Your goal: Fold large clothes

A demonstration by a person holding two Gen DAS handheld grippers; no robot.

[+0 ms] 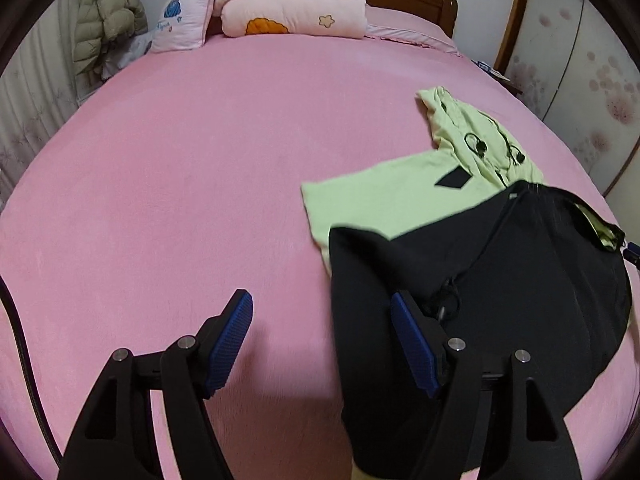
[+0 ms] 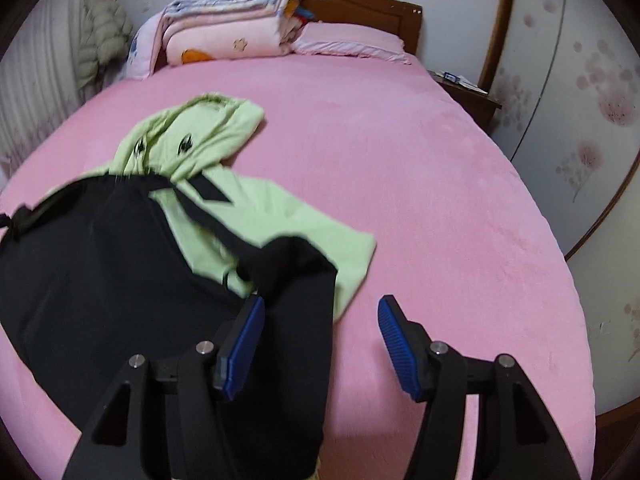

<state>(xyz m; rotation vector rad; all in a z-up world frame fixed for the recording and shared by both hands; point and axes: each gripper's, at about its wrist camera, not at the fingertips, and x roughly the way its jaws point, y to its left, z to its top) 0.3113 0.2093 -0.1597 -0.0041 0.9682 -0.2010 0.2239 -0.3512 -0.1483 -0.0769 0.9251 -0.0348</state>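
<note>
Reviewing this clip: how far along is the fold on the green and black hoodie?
Done: the hoodie lies on the pink bed, its black lower part folded up over the green chest. In hand: nothing; the left gripper and right gripper both stand open, no cloth pinched. Left: the hood and a green sleeve are spread out unfolded, so it looks about midway.

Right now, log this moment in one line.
left gripper open | right gripper open | hoodie on bed, black part folded over green
</note>
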